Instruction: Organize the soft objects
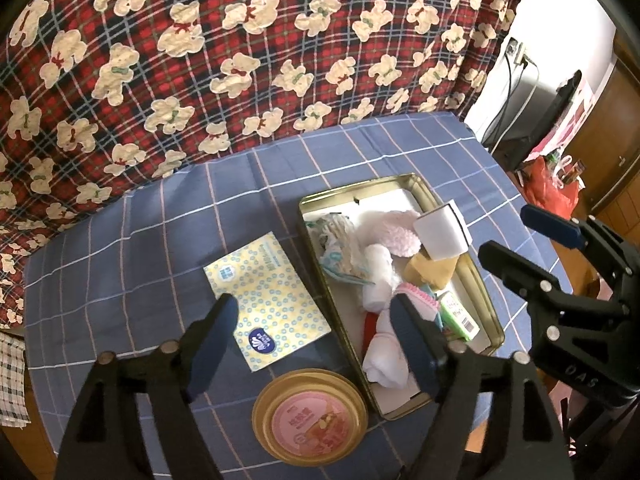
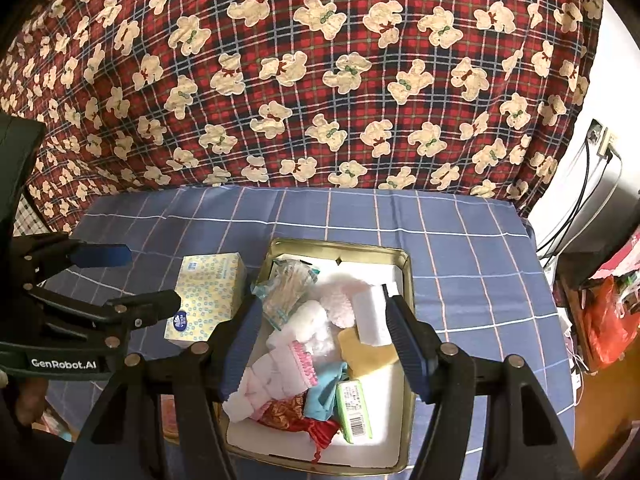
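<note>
Likely light and squashy, the tissue pack lies on the table just left of the gold tin, best pinched across its narrow sides by the released left tongs, while the right tongs hang unclenched above the tin.

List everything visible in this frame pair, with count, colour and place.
tin: 1, gold rim with white lining, middle of the table.
tissue pack: 1, yellow with blue dots, left of the tin.
round lid: 1, gold with pink label, near edge, left of the tin.
sponge block: 1, white, leaning on the tin's right rim.
pompom: 1, pale pink, in the tin.
green packet: 1, green with barcode, in the tin.
red pouch: 1, red, tin's near end.
tablecloth: 1, blue check.
bear cloth: 1, red plaid, behind the table.
left gripper: open, over the pack and tin.
right gripper: open, over the tin.
</note>
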The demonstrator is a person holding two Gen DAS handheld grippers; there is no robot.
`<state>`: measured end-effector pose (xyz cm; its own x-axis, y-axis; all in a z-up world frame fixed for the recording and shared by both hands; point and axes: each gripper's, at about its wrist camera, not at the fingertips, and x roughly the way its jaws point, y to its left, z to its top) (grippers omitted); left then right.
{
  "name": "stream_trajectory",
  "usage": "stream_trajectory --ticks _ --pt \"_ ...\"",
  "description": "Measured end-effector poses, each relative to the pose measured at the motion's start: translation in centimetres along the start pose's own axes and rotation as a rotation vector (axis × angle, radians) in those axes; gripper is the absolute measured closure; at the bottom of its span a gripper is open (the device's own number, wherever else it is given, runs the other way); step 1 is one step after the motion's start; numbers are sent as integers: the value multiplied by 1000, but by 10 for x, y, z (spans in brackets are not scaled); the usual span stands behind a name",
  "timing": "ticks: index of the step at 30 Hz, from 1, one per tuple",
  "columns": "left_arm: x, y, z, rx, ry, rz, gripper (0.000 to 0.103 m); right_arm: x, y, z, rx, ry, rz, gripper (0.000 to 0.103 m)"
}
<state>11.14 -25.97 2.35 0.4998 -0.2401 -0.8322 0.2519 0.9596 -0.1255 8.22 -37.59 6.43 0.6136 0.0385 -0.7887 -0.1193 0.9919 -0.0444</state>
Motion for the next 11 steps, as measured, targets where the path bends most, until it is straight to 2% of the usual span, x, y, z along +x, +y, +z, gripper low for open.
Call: stream_trajectory --ticks 11 --pt "1 -4 1 29 -11 2 22 3 2 -2 1 6 -3 37"
